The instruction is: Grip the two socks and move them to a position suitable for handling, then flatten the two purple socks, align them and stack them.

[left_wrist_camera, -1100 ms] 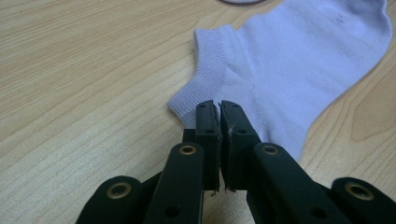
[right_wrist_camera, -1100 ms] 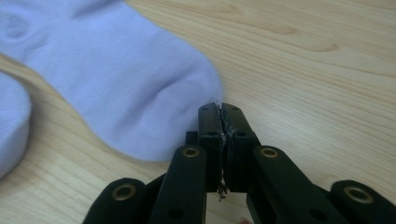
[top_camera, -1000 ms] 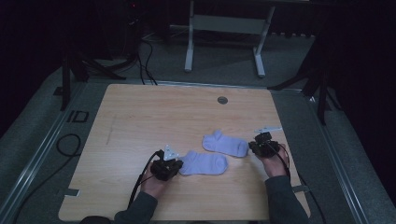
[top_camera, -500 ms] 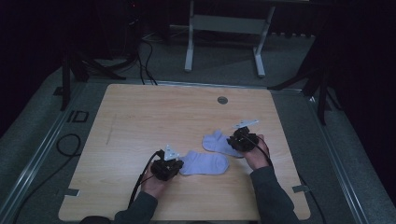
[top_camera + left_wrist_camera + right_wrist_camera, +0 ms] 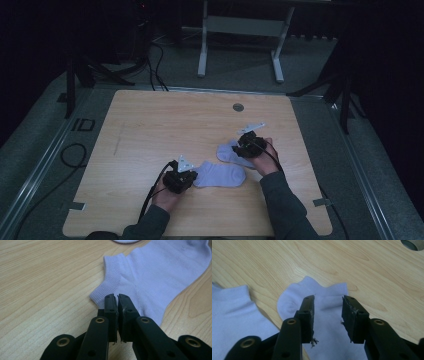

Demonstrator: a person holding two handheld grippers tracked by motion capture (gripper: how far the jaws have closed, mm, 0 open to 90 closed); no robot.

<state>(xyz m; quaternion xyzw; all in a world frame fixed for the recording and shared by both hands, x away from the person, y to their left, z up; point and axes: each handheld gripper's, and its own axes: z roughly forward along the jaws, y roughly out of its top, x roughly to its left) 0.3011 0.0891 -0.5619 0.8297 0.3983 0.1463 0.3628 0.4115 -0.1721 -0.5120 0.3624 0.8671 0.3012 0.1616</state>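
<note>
my left claw [image 5: 117,300] has its jaws pressed almost together, tips resting at the heel edge of the near sock [image 5: 160,277], just under its ribbed cuff; whether any cloth is actually pinched between them i cannot tell. my right claw [image 5: 328,302] is spread wide, hovering low over the far sock [image 5: 324,312], which lies flat under and ahead of the tips, its two-humped cuff edge just beyond them. both socks are pale lilac, thin and limp (light enough, i judge, to ride up with the faintest nip), so they should drape and fold instead of holding any shape, and a grab in the middle would likely bunch them. the ribbed cuff looks like the firmest place to bite, being thicker. the high view shows what neither claw camera gives me: the two socks lie side by side on the wooden table [image 5: 150,130], nearly touching, one claw at each outer end. my claw views give the weave, the cuff ribbing and the jaw gap, which from above are only dark lumps over my hands.
</note>
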